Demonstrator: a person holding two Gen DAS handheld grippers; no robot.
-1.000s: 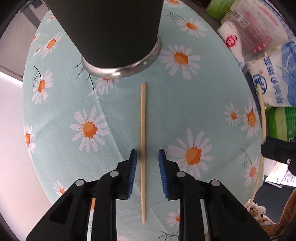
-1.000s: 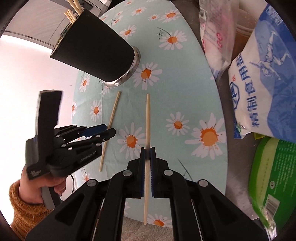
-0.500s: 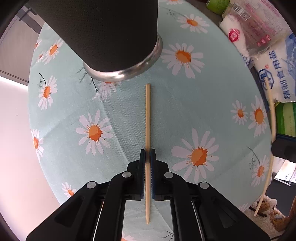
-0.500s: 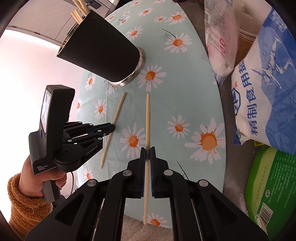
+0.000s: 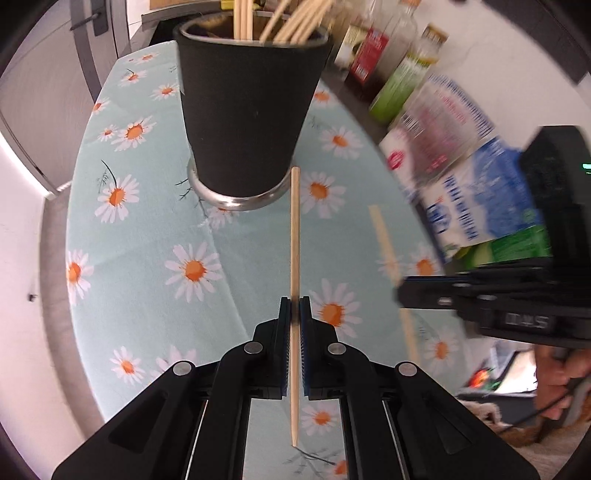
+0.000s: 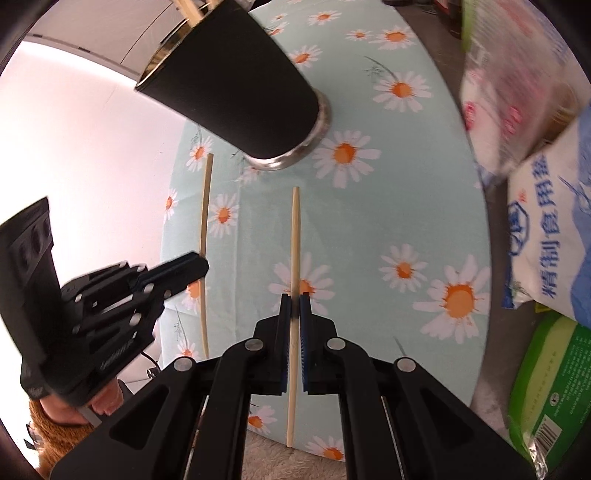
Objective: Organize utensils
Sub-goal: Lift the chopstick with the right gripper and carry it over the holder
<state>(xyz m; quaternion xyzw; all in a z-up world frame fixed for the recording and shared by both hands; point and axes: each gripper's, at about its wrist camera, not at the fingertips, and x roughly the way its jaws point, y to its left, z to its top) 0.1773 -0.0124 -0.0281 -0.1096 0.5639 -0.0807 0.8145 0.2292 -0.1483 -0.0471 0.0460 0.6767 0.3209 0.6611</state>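
Left wrist view shows the round tabletop (image 5: 147,288) under a pale green cloth printed with daisies, filling most of the frame. On it stands a tall black cup (image 5: 247,110) with a metal foot ring, upright, holding a bunch of wooden chopsticks (image 5: 280,22) that stick out above its rim. To the right of the cloth lies a row of groceries: a blue and white bag (image 5: 476,199), a blurred clear packet beside it, and bottles (image 5: 395,70) farther back near the wall.

The left tongs (image 5: 294,314) are closed tight on a single wooden chopstick (image 5: 294,229), gripping it below its middle; the stick points forward and its far end shows just beside the cup's foot ring, to the right of it. Whether it touches the cloth cannot be told.

In the right wrist view the right tongs (image 6: 294,308) are likewise clamped on a second chopstick (image 6: 295,236), held along the fingers with its far end short of the black cup (image 6: 236,85). The same cup leans across the upper left of this fisheye frame. The left gripper's body appears at the left, its stick (image 6: 205,221) running past the cloth's edge, well apart from the right one. A green packet (image 6: 546,380) sits at the lower right, beside the blue and white bag (image 6: 554,236).
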